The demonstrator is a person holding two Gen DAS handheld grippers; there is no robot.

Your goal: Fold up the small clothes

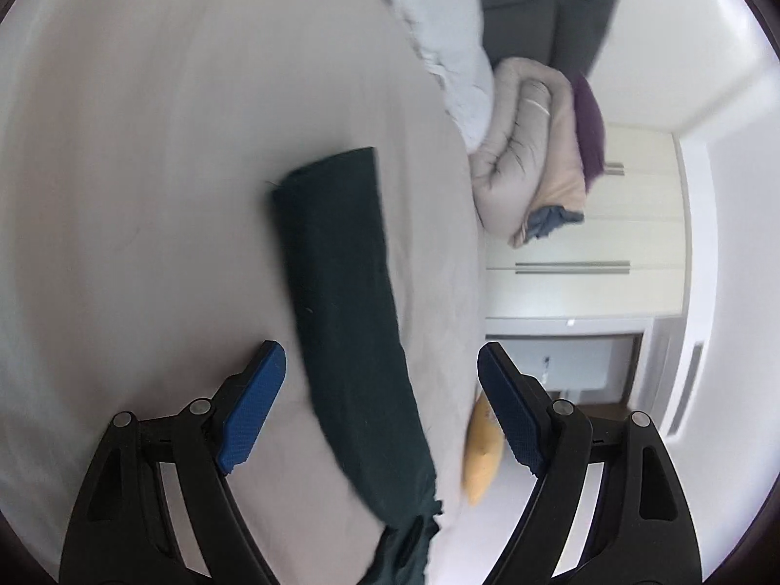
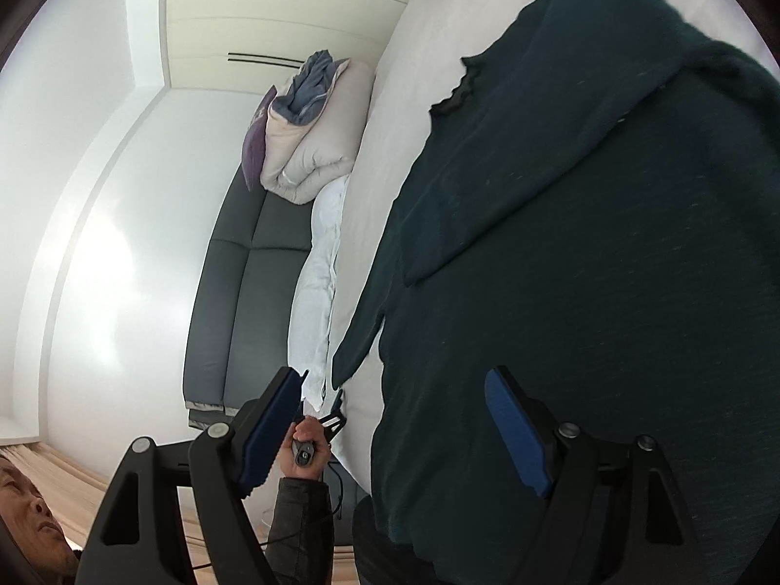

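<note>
A dark green garment (image 1: 341, 292) lies on the pale bed sheet (image 1: 146, 170); in the left wrist view it shows as a long folded strip. My left gripper (image 1: 380, 365) is open above it, its blue pads (image 1: 253, 404) on either side of the strip, holding nothing. In the right wrist view the same garment (image 2: 585, 268) fills the right side, with a sleeve folded across it. My right gripper (image 2: 395, 390) is open close over the garment's edge, holding nothing.
A rolled beige duvet (image 1: 526, 156) and a white quilt (image 1: 453, 63) lie at the bed's far end by a dark grey headboard (image 2: 234, 292). A yellow cushion (image 1: 482, 448) sits past the bed edge. White wardrobe doors (image 1: 585, 243) stand beyond.
</note>
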